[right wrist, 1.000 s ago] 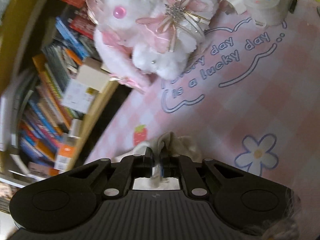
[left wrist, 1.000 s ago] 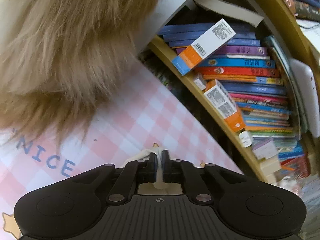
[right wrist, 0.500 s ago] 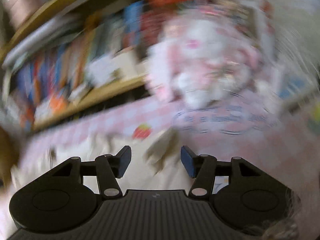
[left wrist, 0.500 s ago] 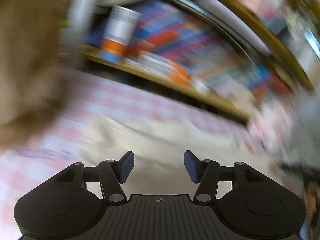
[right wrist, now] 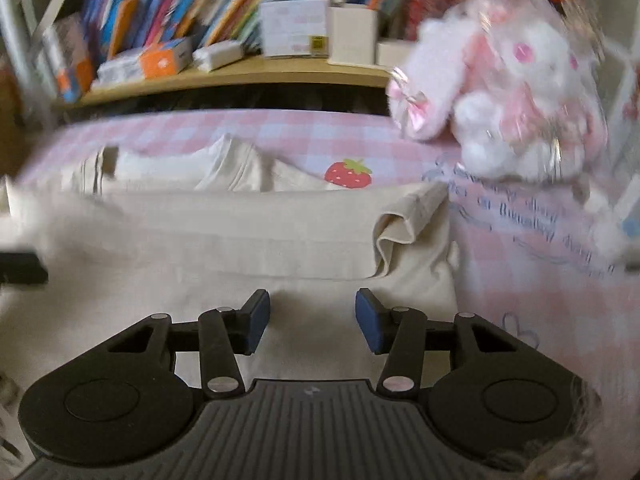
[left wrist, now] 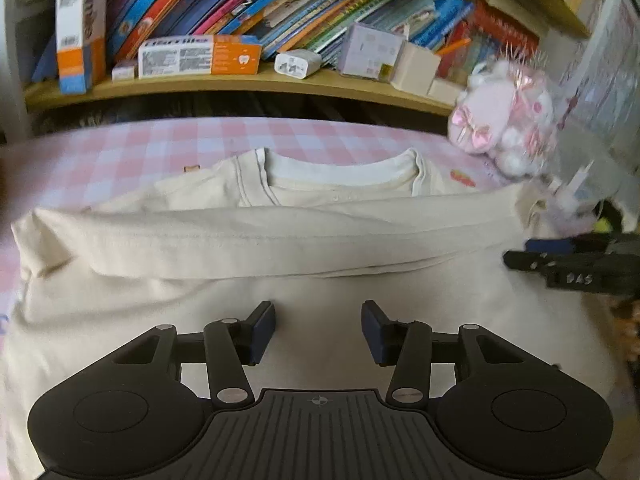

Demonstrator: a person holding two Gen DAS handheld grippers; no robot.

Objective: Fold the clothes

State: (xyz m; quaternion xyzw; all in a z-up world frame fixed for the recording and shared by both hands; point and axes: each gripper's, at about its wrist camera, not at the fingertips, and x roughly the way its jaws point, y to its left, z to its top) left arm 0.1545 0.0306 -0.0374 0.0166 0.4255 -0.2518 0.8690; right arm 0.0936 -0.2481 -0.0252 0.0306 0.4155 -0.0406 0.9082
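The cream T-shirt [left wrist: 256,240] lay flat on the pink checked cloth [left wrist: 132,148] directly ahead of both tools, its folded-over hem forming a long band that ran left to right across both wrist views, collar toward the bookshelf [left wrist: 224,82]. The left hand-held gripper [left wrist: 318,330] and right hand-held gripper [right wrist: 312,318] each hovered over the near part of the shirt, jaws spread wide and holding nothing; neither appeared clearly nearer. The fabric looked soft, matte and ribbed at the neckline, with one rumpled corner [right wrist: 404,228] at the right end near the plush rabbit [right wrist: 516,92].
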